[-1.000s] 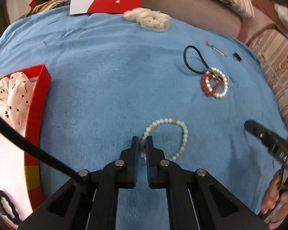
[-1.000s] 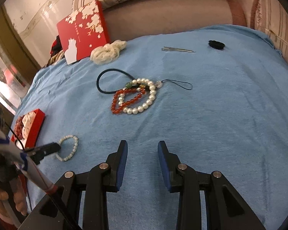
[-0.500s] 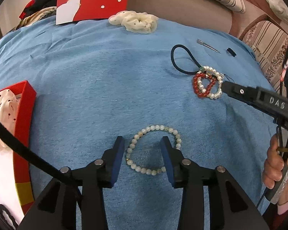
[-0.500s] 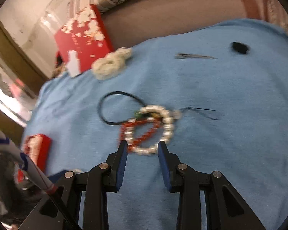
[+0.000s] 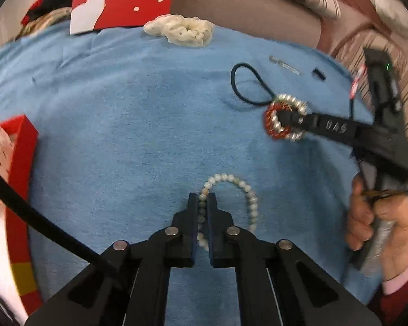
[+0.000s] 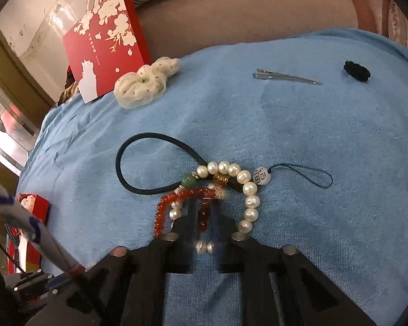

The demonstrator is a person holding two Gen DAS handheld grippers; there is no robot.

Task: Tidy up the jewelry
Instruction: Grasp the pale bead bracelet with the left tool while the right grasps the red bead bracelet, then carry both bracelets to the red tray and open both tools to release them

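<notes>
A pale bead bracelet (image 5: 247, 190) lies on the blue cloth (image 5: 136, 125). My left gripper (image 5: 203, 201) is shut on its left side. A red bead bracelet (image 6: 163, 212) and a white pearl bracelet (image 6: 249, 190) lie tangled with a black cord (image 6: 138, 146). My right gripper (image 6: 204, 212) sits on this pile, its blurred fingers close together around the red beads. It also shows in the left wrist view (image 5: 285, 116). The open red box (image 5: 21, 163) is at the left.
A cream scrunchie (image 6: 144, 84) and the red box lid (image 6: 106, 43) lie at the back. A metal hair clip (image 6: 285, 77) and a small black piece (image 6: 356, 72) lie back right. A charm with a thin loop (image 6: 263, 176) lies by the pearls.
My left gripper has closed on the pale bracelet. My right gripper has moved forward onto the red and pearl bracelets and narrowed its fingers.
</notes>
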